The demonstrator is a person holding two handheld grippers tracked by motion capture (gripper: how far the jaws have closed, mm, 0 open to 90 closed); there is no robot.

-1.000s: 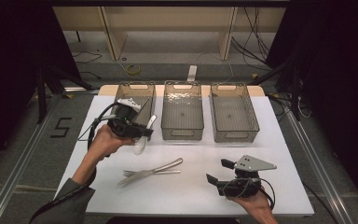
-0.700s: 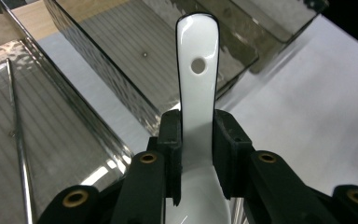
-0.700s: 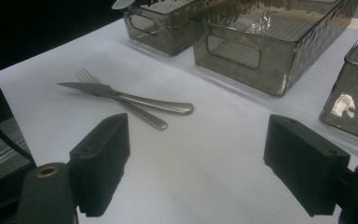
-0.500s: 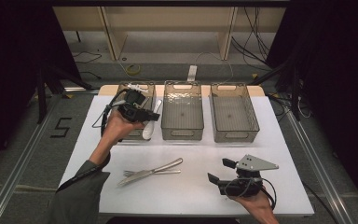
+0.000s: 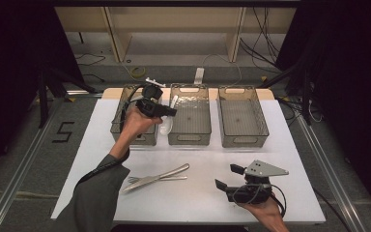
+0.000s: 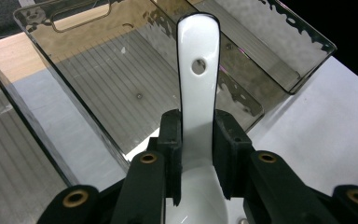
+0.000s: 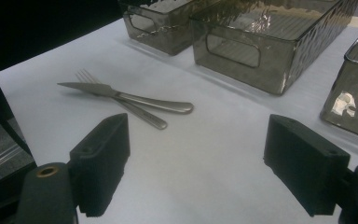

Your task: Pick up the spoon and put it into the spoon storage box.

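Jaws: left gripper (image 6: 196, 154) clamped on white spoon (image 6: 196, 79); right gripper (image 7: 196, 163) apart; floor mark "5" (image 5: 64, 131).

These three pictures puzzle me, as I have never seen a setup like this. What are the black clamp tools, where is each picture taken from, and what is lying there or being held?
A person holds a two-jaw gripper in each hand at a white table. The high view looks down from above; the other two pictures come from cameras riding on each gripper, looking along its black jaws.

The left gripper is clamped on a white spoon, held above the gap between the left bin and the middle bin. The right bin stands beside them.

The right gripper rests open near the front edge. A knife lies crossed over a fork on the table.
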